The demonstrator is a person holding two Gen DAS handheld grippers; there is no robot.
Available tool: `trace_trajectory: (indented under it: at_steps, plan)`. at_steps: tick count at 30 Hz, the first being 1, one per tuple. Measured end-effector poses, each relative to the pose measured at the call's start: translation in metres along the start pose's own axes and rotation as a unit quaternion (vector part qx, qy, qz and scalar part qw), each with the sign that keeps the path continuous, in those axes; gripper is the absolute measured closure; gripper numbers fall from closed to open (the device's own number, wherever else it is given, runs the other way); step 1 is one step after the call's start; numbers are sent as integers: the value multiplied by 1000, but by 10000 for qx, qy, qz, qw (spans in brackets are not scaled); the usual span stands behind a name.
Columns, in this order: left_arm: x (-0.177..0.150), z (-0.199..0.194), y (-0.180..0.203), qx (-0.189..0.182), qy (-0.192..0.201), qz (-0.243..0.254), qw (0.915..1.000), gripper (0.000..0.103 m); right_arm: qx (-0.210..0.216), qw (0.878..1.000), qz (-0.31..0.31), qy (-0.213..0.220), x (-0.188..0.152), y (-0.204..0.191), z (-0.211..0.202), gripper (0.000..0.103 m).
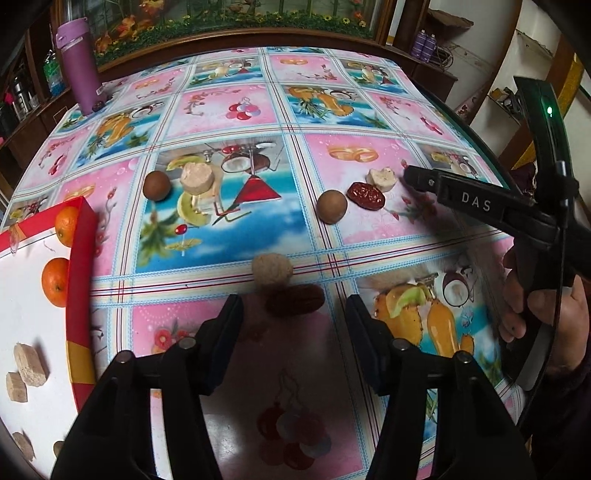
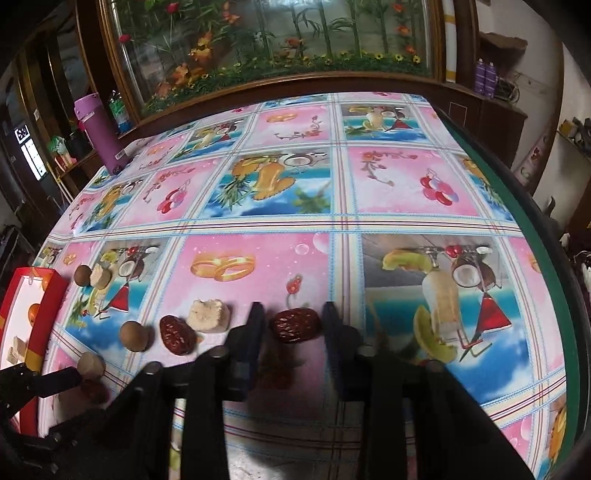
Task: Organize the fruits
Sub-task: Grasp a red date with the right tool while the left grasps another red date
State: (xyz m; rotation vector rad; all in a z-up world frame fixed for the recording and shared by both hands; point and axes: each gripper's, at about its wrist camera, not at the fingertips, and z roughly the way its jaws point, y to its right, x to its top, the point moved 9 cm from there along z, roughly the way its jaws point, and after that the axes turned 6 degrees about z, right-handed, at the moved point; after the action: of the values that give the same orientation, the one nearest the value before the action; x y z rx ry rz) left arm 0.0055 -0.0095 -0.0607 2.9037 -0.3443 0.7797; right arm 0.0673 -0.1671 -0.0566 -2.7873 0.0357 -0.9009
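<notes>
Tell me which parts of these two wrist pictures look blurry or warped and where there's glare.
Left wrist view: the red date and pale round piece just ahead of the left gripper are soft, while the farther brown round fruit is sharp; the fisheye bows the table's edge. Right wrist view: the date between the fingers is fairly sharp, the fingers themselves blurred; a dull sheen lies on the tablecloth.

Wrinkled red dates, brown longans lie scattered on tablecloth.

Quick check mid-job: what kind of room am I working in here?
Most likely a home living or dining room. The table wears a glossy fruit-print tablecloth, a wood-framed glass panel with flowers and bamboo stands behind it, and a purple flask sits by household shelves.
</notes>
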Motion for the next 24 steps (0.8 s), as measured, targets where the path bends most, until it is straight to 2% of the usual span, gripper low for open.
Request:
trace_trajectory:
  at_steps: [2,10,19,24]
  plan:
    - [0,0,-2,33,33,-13,10000,54,62,10000,43,15,0,1,-1,75]
    - [2,0,-2,223,174,0,9996,70,274,9995,176,26,-2,3,-3,75]
    - [-4,-5,7,155,209,-7,9997,71,467,9988,110,122,0,-4,-13,75]
    - [-11,-22,2,118,333,-130,9993,71,827,9962,251,81,-3,-18,-20,75]
